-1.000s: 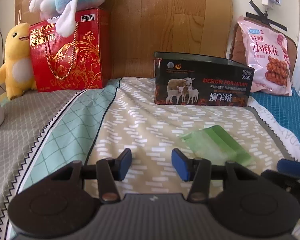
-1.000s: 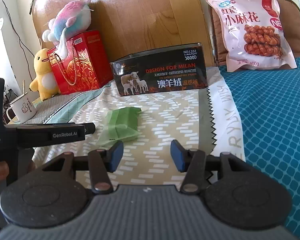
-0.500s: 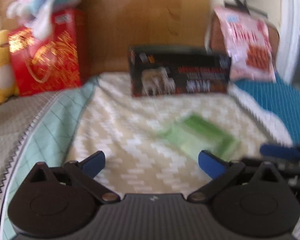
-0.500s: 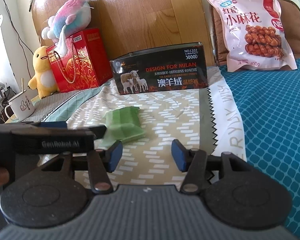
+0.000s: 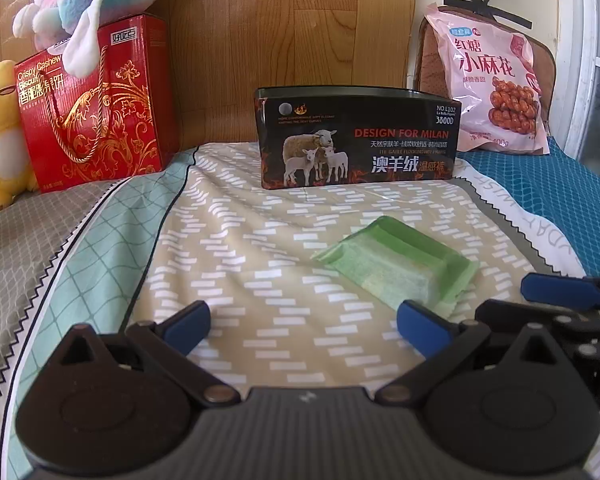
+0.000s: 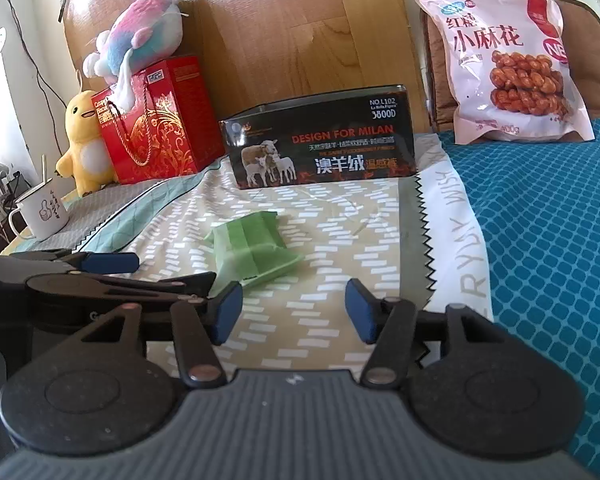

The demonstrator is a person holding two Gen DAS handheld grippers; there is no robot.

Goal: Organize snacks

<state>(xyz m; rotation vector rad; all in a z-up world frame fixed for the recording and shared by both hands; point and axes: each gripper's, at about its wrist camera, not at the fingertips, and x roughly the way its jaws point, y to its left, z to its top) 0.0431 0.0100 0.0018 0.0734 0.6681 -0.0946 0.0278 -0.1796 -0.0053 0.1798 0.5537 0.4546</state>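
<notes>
We note the green snack packet lying flat on the patterned bedspread, at one o'clock from the left claw and at eleven o'clock from the right claw. Neither touches it. The left claw's jaws stand spread wide with nothing between them, its right pad just short of the packet's near edge. The right claw's jaws are opening, only bedspread between them. At twelve o'clock beyond the packet stands an open black box printed with sheep. At two o'clock a pink snack bag leans on a brown cushion. At ten o'clock we see a red gift box with a plush toy on top, beside a yellow duck.
</notes>
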